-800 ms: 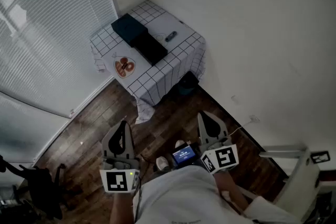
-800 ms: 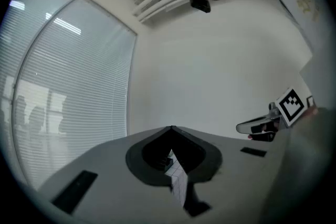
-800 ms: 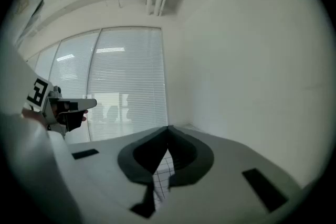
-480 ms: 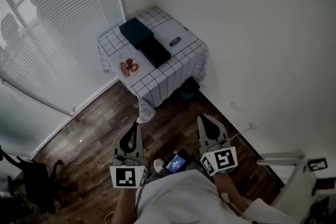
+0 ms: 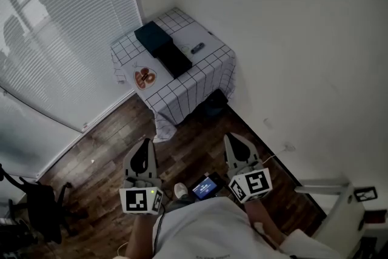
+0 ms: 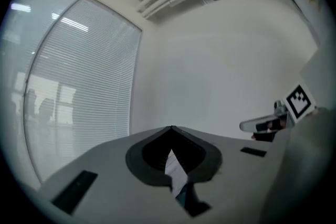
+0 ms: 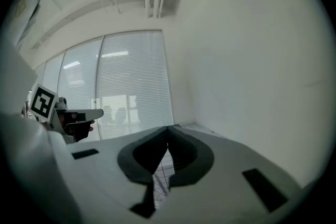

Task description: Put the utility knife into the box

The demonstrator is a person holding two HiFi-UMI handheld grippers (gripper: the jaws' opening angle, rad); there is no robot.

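Observation:
The utility knife (image 5: 197, 48), small and dark, lies on a white grid-patterned tablecloth (image 5: 209, 67) far ahead in the corner. Beside it sit a dark teal box (image 5: 153, 37) and a flat black box part (image 5: 173, 60). Both grippers are held low near my body, well short of the table. My left gripper (image 5: 144, 144) points forward with its jaws together and nothing between them. My right gripper (image 5: 233, 138) is also shut and empty. The left gripper view shows the left gripper (image 6: 171, 129) against a bare wall. The right gripper view shows the right gripper (image 7: 168, 129) before the blinds, with a sliver of tablecloth behind it.
A plate of donuts (image 5: 144, 77) sits at the table's near-left end. A dark object (image 5: 213, 104) rests on the wood floor under the table. White blinds (image 5: 60, 27) fill the left wall. A black chair (image 5: 36, 210) stands bottom left, a white frame (image 5: 337, 197) bottom right.
The head view has shifted slightly, so the table sits a little differently in the picture. My left gripper has drifted a little to the left. Both grippers stay shut and empty.

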